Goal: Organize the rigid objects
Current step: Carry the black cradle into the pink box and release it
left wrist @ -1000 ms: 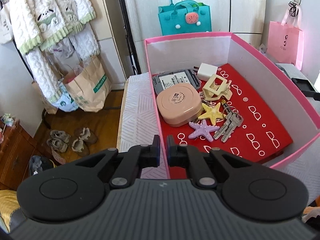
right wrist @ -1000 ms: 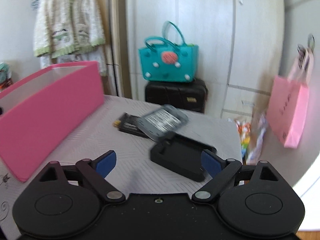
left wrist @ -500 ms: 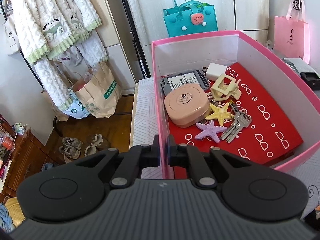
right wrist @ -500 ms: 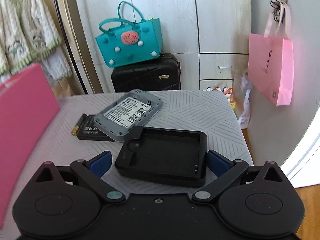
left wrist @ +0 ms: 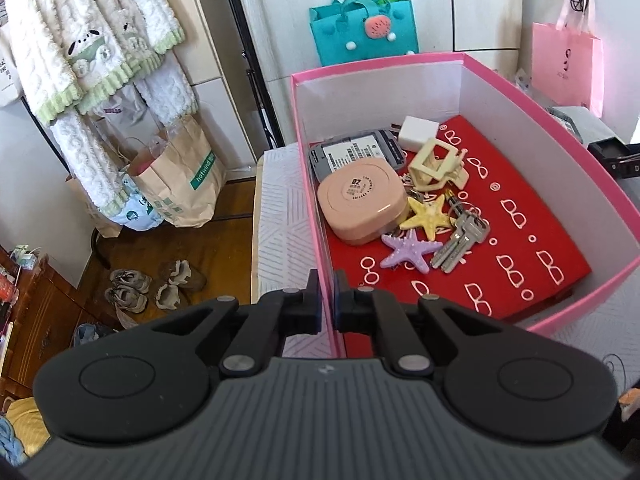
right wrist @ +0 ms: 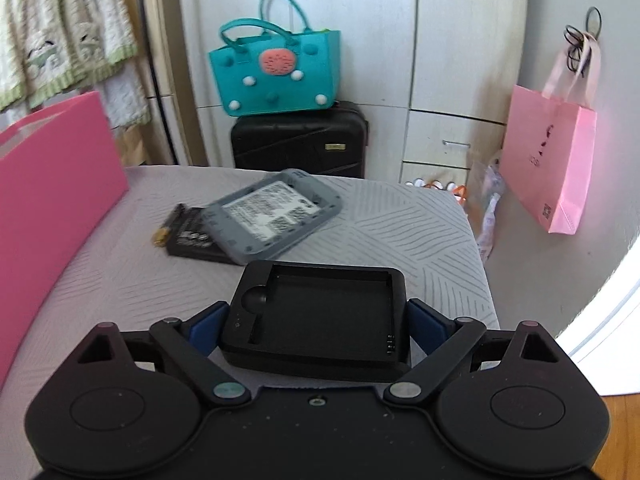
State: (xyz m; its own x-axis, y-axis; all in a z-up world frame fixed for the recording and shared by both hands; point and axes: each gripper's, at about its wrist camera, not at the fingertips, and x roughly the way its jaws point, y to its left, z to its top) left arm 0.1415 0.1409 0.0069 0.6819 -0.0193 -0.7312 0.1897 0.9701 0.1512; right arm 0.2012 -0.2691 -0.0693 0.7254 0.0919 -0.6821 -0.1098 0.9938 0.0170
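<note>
Item: black tray (right wrist: 320, 312), a shallow moulded plastic cradle with a rectangular recess, a round knob at its left inner corner and a row of small contacts at the near right. It lies flat on the grey patterned table (right wrist: 400, 232), at the near edge, between the blue pads (right wrist: 206, 326) of the right gripper (right wrist: 316, 328). The jaws stand spread, one pad close to each short side of the tray; whether they touch it cannot be told.

Handling, as judged: rigid, light, hollow, smooth-walled and likely a little slippery. Best taken across its two short outer walls, low down, where the pads now flank it.

Adjacent: grey case (right wrist: 276, 212) overlapping a black battery (right wrist: 188, 232), farther off and to the left.

Destination, presumed: pink box (left wrist: 500, 92) with red lining. The left gripper (left wrist: 326, 304) has its jaws pressed onto the box's near left wall, pinching it.

Box contents: peach compact (left wrist: 362, 206), yellow starfish (left wrist: 428, 216), purple starfish (left wrist: 408, 250), keys (left wrist: 460, 242), cream clip (left wrist: 436, 162), white plug (left wrist: 416, 132), grey device (left wrist: 352, 156).

Writing: "02" on the compact's round label; smaller print there is illegible. Printed labels with codes on both grey items, too small to read. Paper bag (left wrist: 180, 184) on the floor reads "hotwind".
</note>
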